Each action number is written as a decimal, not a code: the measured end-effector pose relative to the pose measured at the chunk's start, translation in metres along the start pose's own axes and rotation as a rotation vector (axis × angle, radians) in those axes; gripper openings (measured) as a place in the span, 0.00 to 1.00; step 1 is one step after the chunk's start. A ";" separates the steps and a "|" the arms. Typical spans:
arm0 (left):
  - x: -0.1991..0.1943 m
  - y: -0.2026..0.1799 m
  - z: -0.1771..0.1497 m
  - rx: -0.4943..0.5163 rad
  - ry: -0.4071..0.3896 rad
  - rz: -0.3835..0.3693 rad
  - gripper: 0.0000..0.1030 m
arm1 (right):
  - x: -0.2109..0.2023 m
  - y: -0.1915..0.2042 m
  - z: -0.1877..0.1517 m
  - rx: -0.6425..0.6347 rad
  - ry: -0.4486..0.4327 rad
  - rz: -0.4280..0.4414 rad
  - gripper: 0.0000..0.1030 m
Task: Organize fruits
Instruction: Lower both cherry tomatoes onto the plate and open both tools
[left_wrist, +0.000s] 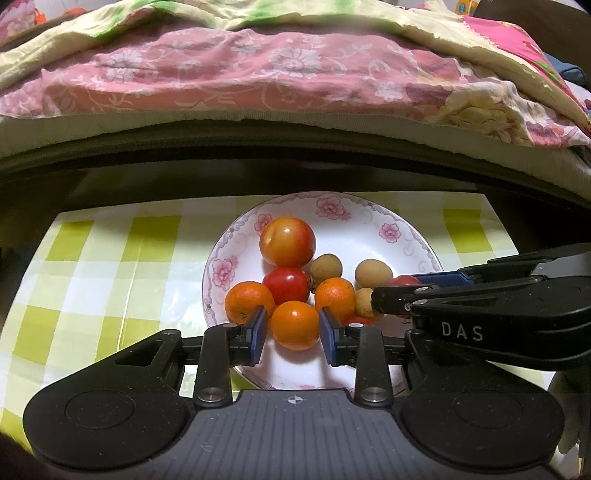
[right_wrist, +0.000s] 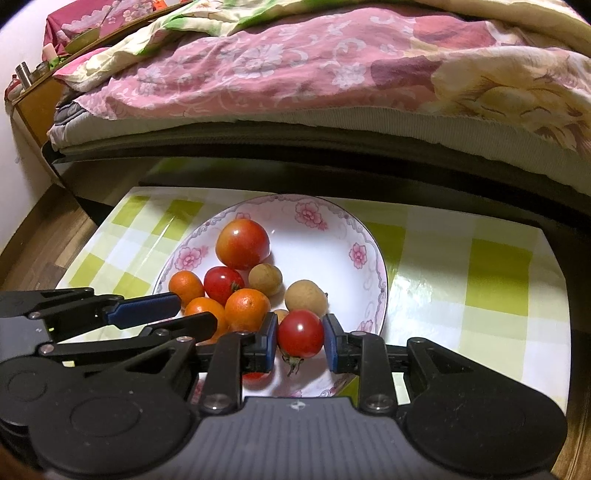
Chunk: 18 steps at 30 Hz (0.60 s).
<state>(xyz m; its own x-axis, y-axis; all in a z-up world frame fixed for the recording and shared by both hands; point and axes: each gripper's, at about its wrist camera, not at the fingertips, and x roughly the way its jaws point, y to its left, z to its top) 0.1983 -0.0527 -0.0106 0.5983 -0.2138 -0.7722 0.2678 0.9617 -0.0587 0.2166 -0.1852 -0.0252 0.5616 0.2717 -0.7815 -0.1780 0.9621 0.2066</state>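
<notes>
Fruit lies heaped in a white porcelain plate (left_wrist: 384, 218) with pink flowers round its rim, set on a bench under a glossy green-and-white checked cloth (left_wrist: 110, 266), just in front of a bed with a pink floral quilt (left_wrist: 258, 74). The left gripper (left_wrist: 291, 326) has its jaws narrowed around a small orange mandarin (left_wrist: 295, 325) at six o'clock of the pile, blue pads at its flanks; whether they press or only bracket it I cannot tell. The right gripper (right_wrist: 300, 338) holds a small red tomato (right_wrist: 301, 333) with its green stalk hanging, pads touching both sides, at the plate's five o'clock edge.

I judge both fruits light. The tomato's skin is smooth, taut and shiny, so it may slip or bruise; a gentle squeeze across its widest girth suits it. The mandarin's dimpled peel should grip better. Round tan longans (right_wrist: 306, 298) and a large orange-red tomato (right_wrist: 242, 243) at twelve o'clock would roll easily on the glazed plate.
</notes>
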 end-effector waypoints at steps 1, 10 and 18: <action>0.000 0.000 0.000 0.000 -0.001 0.002 0.38 | 0.000 0.000 0.000 0.001 -0.001 -0.001 0.29; -0.004 0.003 0.000 -0.012 -0.015 0.014 0.41 | -0.004 0.003 0.001 0.007 -0.015 -0.014 0.29; -0.005 0.005 0.002 -0.021 -0.021 0.027 0.47 | -0.004 0.003 0.001 0.018 -0.023 -0.020 0.29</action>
<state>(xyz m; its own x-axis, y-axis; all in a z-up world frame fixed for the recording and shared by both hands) 0.1977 -0.0468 -0.0056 0.6210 -0.1910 -0.7602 0.2358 0.9705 -0.0511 0.2144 -0.1837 -0.0205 0.5833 0.2528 -0.7719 -0.1525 0.9675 0.2016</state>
